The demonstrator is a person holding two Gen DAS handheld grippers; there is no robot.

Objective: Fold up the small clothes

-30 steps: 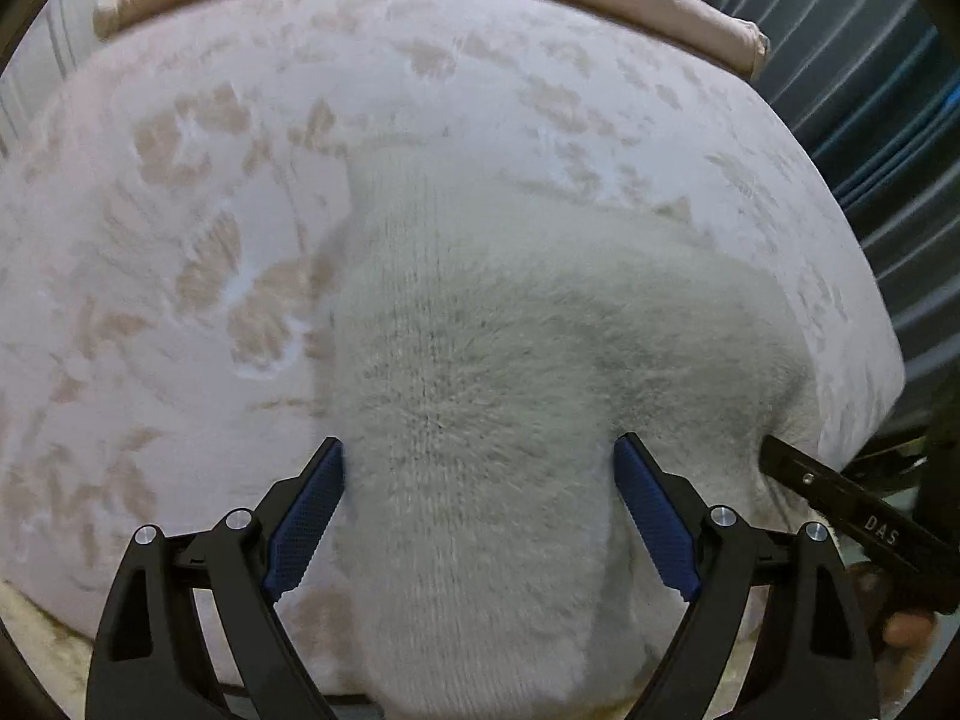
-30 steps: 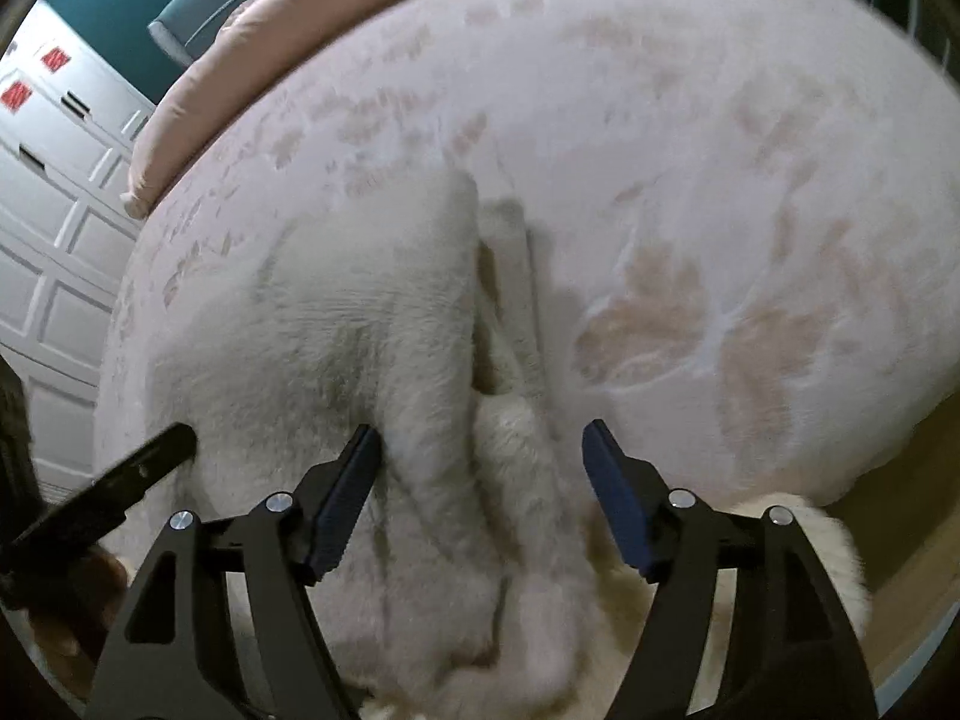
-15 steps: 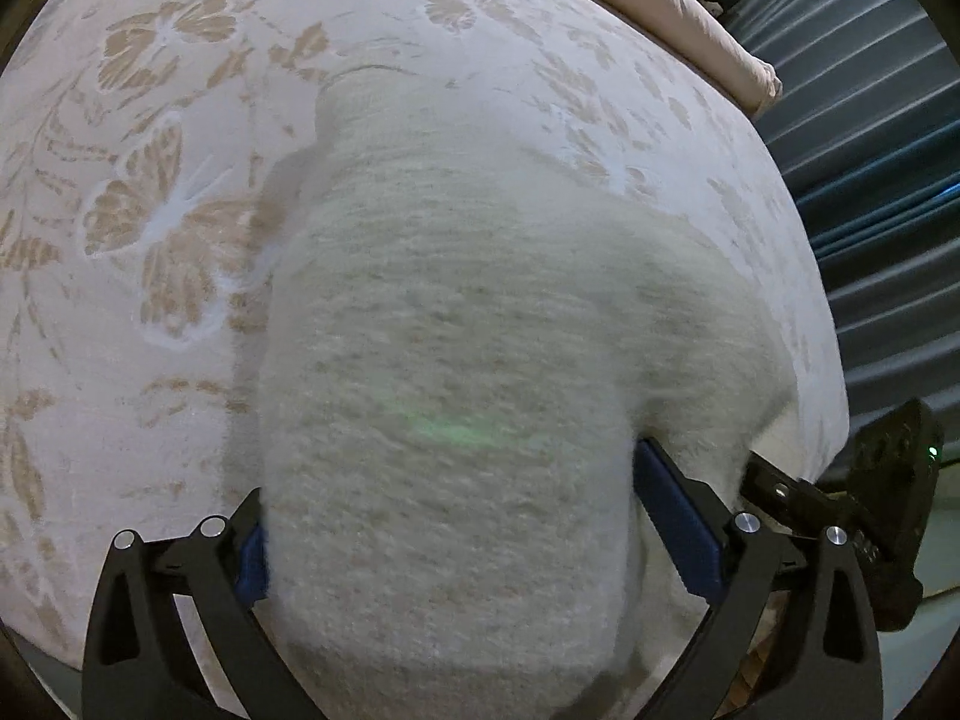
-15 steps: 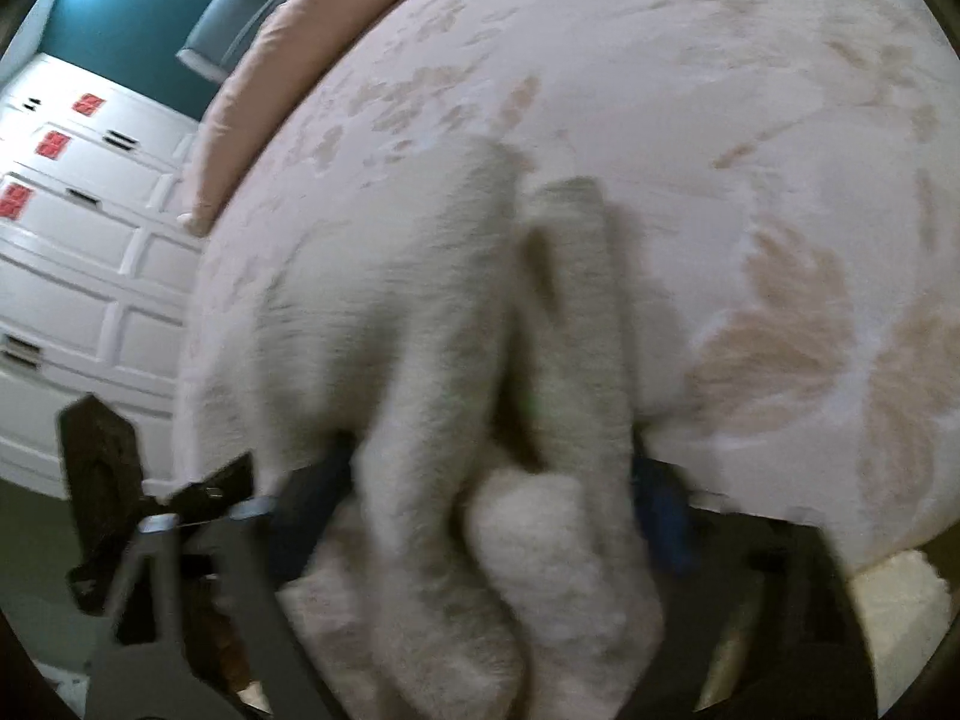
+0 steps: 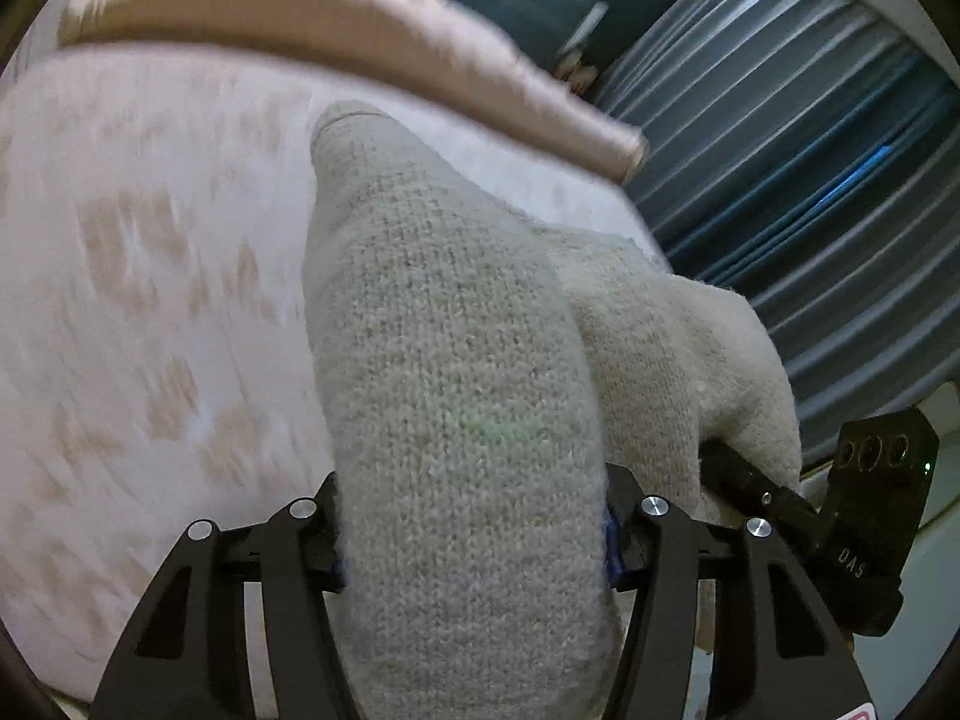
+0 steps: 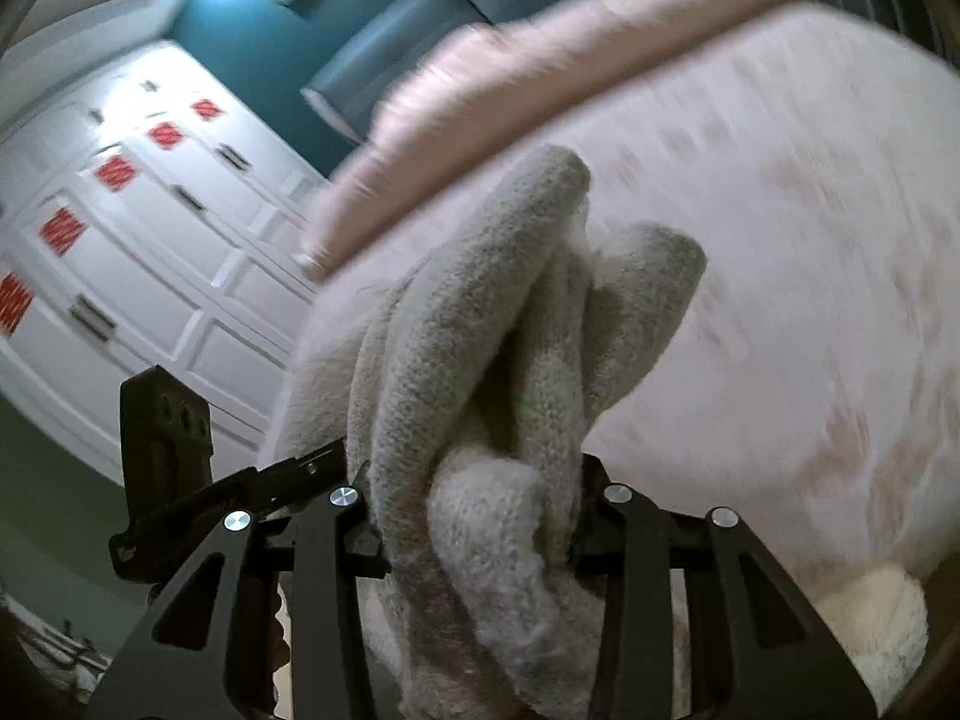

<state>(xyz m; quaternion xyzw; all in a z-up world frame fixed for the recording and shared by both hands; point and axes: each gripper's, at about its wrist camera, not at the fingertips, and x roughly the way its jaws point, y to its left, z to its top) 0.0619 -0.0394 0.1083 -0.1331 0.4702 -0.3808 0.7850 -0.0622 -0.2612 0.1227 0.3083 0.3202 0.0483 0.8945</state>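
**Knitwear gripped at both ends above the bed**

Wardrobe doors [image 6: 120,276] stand far left, white with red marks. The left gripper [image 5: 474,534] has its jaws clamped on the cream knitted garment [image 5: 444,360], lifted over the patterned bedspread [image 5: 138,276]. The right gripper [image 6: 480,510] pinches bunched folds of it. A pink pillow [image 5: 336,24] lies far; pleated curtains [image 5: 810,168] hang right.

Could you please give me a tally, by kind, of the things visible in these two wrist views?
Knitted garments: 1
Grippers: 2, left gripper, right gripper
Bedspreads: 1
Pink pillows: 1
White wardrobes: 1
Total: 6
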